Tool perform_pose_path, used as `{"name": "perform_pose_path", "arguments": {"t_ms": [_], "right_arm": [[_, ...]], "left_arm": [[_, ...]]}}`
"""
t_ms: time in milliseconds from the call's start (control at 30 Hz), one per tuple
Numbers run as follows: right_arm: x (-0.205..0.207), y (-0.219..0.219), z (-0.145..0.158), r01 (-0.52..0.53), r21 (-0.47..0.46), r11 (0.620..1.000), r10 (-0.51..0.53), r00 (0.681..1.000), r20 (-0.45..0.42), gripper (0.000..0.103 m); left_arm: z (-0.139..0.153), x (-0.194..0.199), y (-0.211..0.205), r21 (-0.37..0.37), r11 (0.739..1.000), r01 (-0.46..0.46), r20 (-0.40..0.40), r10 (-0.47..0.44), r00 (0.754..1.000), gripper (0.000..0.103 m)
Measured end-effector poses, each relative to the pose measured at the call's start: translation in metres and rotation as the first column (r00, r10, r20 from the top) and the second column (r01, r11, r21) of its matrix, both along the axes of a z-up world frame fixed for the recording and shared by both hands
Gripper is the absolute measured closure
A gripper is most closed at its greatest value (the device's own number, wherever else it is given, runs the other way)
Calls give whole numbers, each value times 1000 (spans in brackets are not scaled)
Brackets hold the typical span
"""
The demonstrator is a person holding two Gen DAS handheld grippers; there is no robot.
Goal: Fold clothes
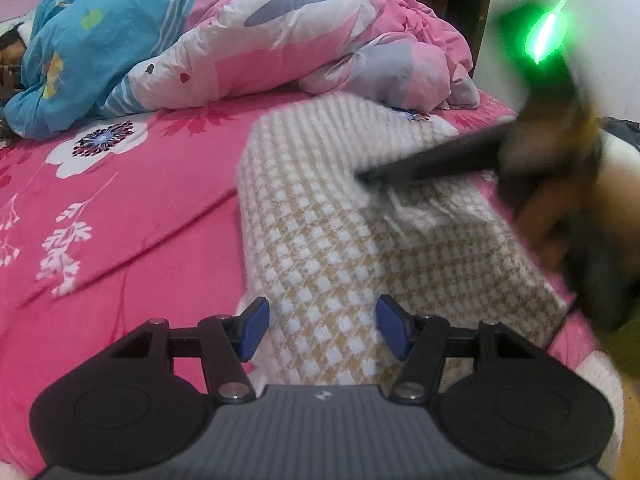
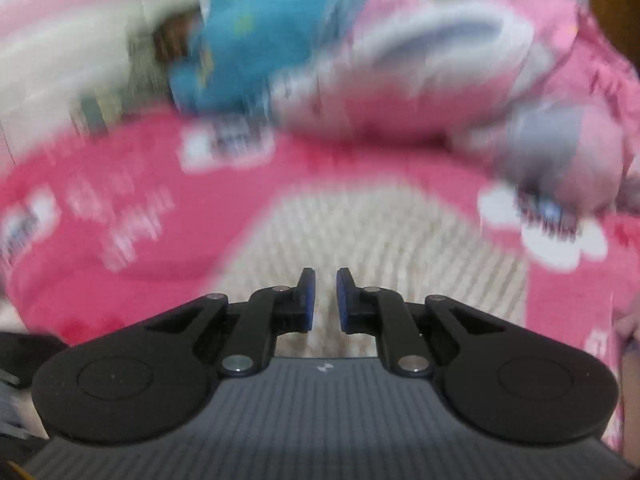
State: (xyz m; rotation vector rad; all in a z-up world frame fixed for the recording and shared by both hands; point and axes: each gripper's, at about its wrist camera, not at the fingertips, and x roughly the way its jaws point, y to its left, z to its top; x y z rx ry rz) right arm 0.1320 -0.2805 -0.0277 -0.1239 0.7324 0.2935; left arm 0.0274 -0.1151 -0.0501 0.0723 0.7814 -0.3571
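Left gripper: in my left hand, angled down over the near end of the checked garment, blue pads standing well apart with the cloth under the gap; the pads do not press on it.
Bedsheet: pink with white flowers and sprigs, spread to my left and under the garment, creased in long diagonal lines.
Blue quilt: bunched at the far left of the bed, in the left wrist view.
Pink quilt: heaped beside the blue one along the far edge, white and grey patches on it.
Checked garment: cream and tan weave, lying on the sheet in a long folded strip from the near edge toward the quilts; one layer is lifted at its right side.
Right gripper: in my right hand, pads nearly together with only a slim gap; its own view is blurred, the garment below it. From the left wrist view its dark fingers reach onto the raised layer; whether cloth is pinched I cannot tell.
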Motion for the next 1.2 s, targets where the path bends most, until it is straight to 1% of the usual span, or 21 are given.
{"name": "perform_pose_path", "arguments": {"t_ms": [100, 133, 167, 200, 267, 333, 400, 433, 500, 533, 600, 700, 733, 767, 833, 900, 933, 1100, 1167, 1200], "right_arm": [[-1, -2, -5, 15, -24, 1000, -16, 1000, -14, 94], [0, -3, 4, 21, -15, 1000, -21, 999, -26, 94], [-1, -3, 16, 13, -13, 1000, -13, 1000, -5, 94], [-2, -3, 30, 3, -6, 1000, -3, 999, 42, 94], [8, 4, 41, -20, 43, 999, 16, 997, 81, 94], [23, 7, 34, -32, 80, 996, 27, 998, 64, 94], [40, 13, 1, -32, 12, 999, 32, 999, 19, 94], [41, 13, -9, -32, 3, 999, 32, 999, 29, 94], [42, 6, -4, 5, 60, 998, -5, 1000, 1, 94], [42, 5, 2, 8, 64, 998, -7, 1000, -12, 94], [41, 5, 19, 0, 58, 998, 0, 1000, 2, 93], [47, 10, 36, -19, 122, 992, 14, 999, 42, 93], [49, 13, 36, -26, 129, 991, 21, 999, 41, 93], [54, 18, 30, -28, 117, 993, 25, 999, 21, 93], [66, 32, 5, -30, 62, 998, 30, 1000, -2, 93], [68, 33, -3, -15, 85, 996, 14, 1000, 10, 93], [69, 33, -3, -3, 101, 995, 2, 1000, 5, 93], [67, 28, 7, -8, 116, 993, 8, 1000, 5, 92], [58, 24, 20, -17, 137, 990, 13, 1000, 26, 91], [50, 21, 27, -36, 151, 988, 28, 998, 52, 91]], "left_arm": [[0, 0, -1, 16, 1000, 9, 2, -9, 1000, 42], [0, 0, -1, 23, 1000, 10, 6, -10, 1000, 42], [0, 0, -1, 24, 1000, 9, 5, -9, 1000, 42], [-1, 0, -2, 25, 1000, 7, 4, -7, 1000, 42], [-1, 0, -3, 28, 1000, 5, 4, -5, 1000, 42], [-1, 0, -6, 29, 1000, 2, 4, -2, 1000, 42], [-1, -1, -7, 32, 999, -5, 14, 5, 1000, 42], [0, 0, -7, 33, 999, -8, 16, 7, 1000, 42], [0, 1, -9, 32, 999, -4, 3, 4, 1000, 42], [0, 1, -10, 33, 999, -2, -1, 2, 1000, 41], [-1, 1, -11, 38, 999, -3, 0, 3, 1000, 41], [-1, 1, -12, 38, 999, -3, -1, 3, 1000, 41], [-1, 2, -12, 37, 999, -4, -1, 4, 1000, 41], [-1, 2, -12, 37, 999, -6, -1, 6, 1000, 41], [0, 3, -12, 37, 999, -10, 3, 10, 1000, 41], [1, 4, -11, 34, 999, -10, 2, 10, 1000, 41], [1, 4, -11, 31, 999, -9, -1, 9, 1000, 40], [1, 4, -10, 24, 1000, -9, -13, 9, 1000, 40], [1, 3, -10, 23, 1000, -8, -11, 8, 1000, 40], [1, 3, -10, 19, 1000, -6, -10, 6, 1000, 40]]}}
